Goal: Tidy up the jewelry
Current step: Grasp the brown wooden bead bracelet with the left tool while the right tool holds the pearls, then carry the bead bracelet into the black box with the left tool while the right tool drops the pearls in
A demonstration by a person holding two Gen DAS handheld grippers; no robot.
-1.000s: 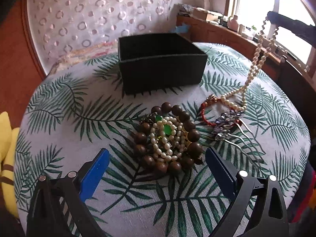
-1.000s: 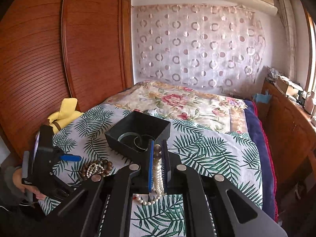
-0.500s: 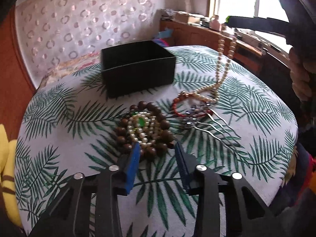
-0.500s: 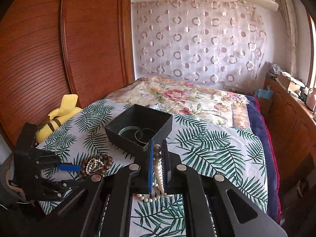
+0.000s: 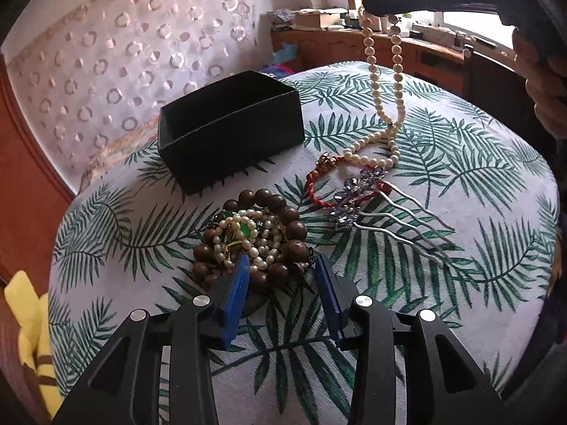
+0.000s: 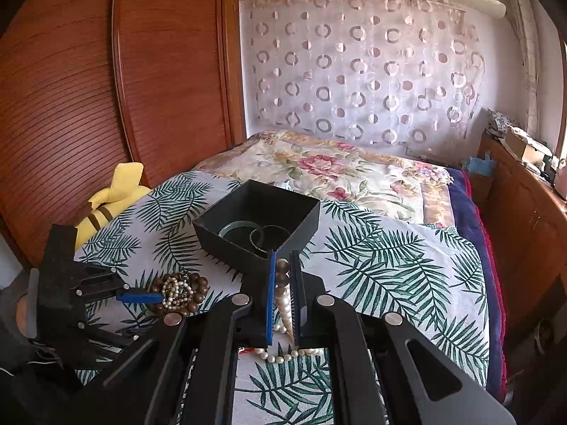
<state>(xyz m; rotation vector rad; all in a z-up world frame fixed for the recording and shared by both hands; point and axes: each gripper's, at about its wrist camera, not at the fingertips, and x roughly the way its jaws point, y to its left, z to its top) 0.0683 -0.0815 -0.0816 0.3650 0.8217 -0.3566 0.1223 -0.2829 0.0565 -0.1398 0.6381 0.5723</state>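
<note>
A pile of brown wooden beads and small pearl bracelets (image 5: 253, 237) lies on the leaf-print cloth. My left gripper (image 5: 281, 265) has its blue pads on either side of the pile's near edge, closed against the beads. My right gripper (image 6: 282, 265) is shut on a long pearl necklace (image 5: 381, 106), lifting its top while the lower end still rests on the cloth (image 6: 280, 354). A black open box (image 5: 230, 124) stands behind the pile; it holds bangles (image 6: 248, 233).
A red cord bracelet (image 5: 319, 184) and a silver jewelled hair comb (image 5: 382, 209) lie right of the bead pile. A yellow plush toy (image 6: 113, 194) sits at the cloth's left edge. A flowered bedspread (image 6: 336, 173) lies beyond the box.
My left gripper moved forward to the bead pile and its jaws narrowed from wide open to closing on the pile. My right gripper lifted the pearl necklace higher.
</note>
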